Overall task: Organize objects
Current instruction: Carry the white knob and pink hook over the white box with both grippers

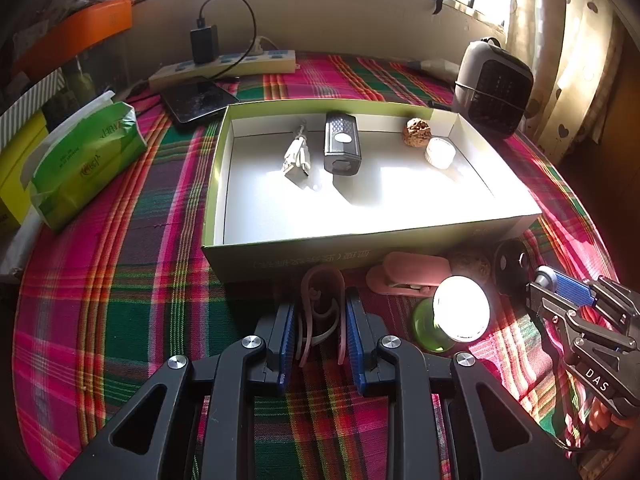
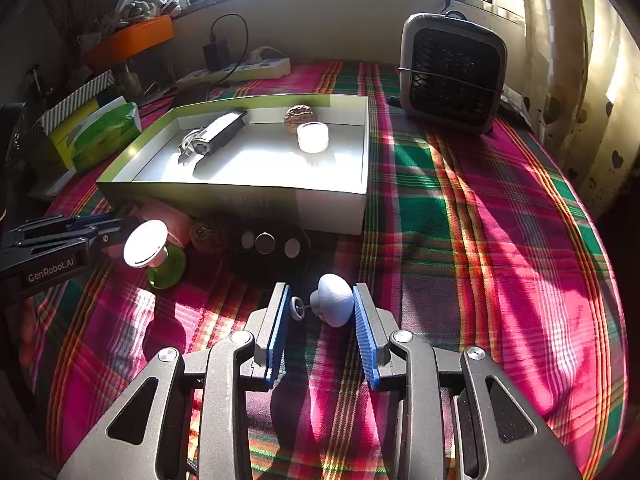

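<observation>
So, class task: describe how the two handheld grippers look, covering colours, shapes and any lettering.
Both have dark angular frames with triangular cut-outs, silver bolt heads and ribbed blue finger pads. The left gripper reads "GenRobot.AI" on its side; the right gripper reads "DAS".

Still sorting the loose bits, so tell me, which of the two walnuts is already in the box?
The walnut at the box's far wall, beside the white cup. The other walnut lies outside on the cloth, against the box's front.
</observation>
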Demonstrator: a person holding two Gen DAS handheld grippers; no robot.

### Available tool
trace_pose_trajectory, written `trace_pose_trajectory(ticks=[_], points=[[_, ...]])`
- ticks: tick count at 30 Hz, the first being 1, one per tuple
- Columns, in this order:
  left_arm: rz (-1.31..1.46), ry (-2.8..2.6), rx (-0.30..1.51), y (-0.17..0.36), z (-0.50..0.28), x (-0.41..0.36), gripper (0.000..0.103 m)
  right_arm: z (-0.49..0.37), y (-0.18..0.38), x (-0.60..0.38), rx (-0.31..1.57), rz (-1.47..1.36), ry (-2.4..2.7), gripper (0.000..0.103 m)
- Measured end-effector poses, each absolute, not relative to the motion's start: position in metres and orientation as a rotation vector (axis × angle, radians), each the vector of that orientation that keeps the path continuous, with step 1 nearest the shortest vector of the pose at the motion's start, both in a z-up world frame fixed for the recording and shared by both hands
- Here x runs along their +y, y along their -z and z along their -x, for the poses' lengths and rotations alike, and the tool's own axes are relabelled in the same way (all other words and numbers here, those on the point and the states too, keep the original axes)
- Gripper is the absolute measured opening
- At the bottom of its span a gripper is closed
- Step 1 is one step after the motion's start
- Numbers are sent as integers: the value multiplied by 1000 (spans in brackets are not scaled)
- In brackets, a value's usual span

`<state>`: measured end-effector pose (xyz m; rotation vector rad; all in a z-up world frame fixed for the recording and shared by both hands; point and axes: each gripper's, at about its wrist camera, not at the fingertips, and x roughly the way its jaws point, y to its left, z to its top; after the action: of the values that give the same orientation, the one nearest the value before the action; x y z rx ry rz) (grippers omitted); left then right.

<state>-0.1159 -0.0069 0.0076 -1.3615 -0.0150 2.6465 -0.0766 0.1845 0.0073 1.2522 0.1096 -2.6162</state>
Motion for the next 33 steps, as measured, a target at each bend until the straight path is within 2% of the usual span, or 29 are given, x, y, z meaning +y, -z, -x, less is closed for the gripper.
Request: trace_pose_trajectory(ticks=[33], points=[[1324, -2656, -41, -16, 106, -8, 21, 70, -15, 183, 88, -1210, 2616, 33]])
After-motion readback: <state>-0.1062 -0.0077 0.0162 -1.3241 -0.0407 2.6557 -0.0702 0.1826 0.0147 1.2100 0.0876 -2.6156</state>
